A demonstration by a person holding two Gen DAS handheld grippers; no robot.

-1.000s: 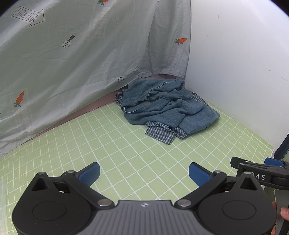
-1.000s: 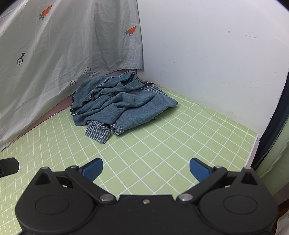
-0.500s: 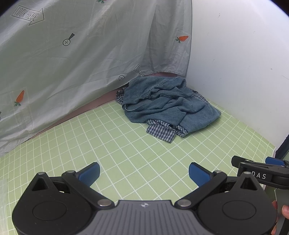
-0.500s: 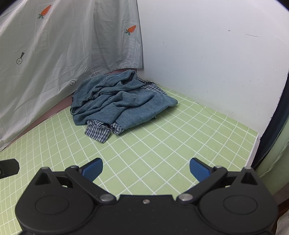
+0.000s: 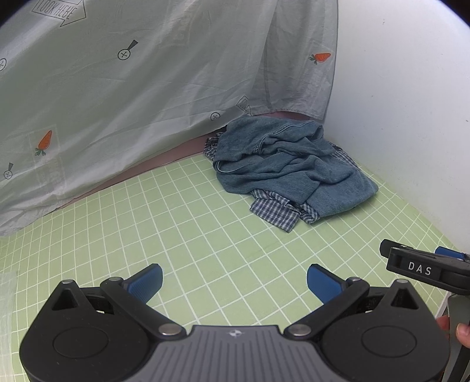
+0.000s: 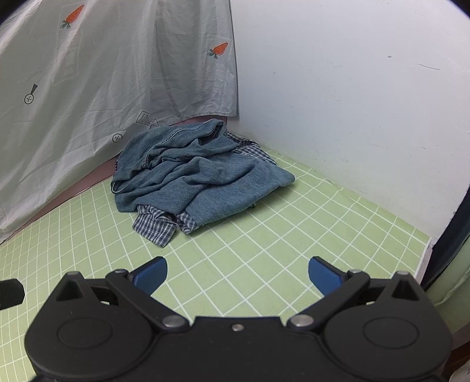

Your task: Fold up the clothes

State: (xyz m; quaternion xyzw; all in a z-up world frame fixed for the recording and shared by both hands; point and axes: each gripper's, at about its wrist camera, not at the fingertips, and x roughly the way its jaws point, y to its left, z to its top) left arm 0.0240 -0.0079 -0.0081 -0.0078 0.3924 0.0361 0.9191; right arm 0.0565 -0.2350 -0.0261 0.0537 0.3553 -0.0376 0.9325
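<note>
While both jaws stand wide apart with nothing between them, the left hand-held gripper (image 5: 234,279) and the right hand-held gripper (image 6: 238,274) hover over the green grid table (image 6: 264,258). The right one bears "DAS". Farther off, in the corner, the denim garment (image 6: 202,176) lies crumpled on a checked shirt (image 6: 155,226); folding is not begun. Behind, the curtain (image 5: 132,88) reads "LOOK HERE"

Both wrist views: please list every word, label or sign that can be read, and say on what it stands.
"DAS": on the right gripper, seen in the left wrist view.
"LOOK HERE": arrow print on the curtain.
Smaller arrow print low on the curtain: too creased to read.
Nothing else readable.
</note>
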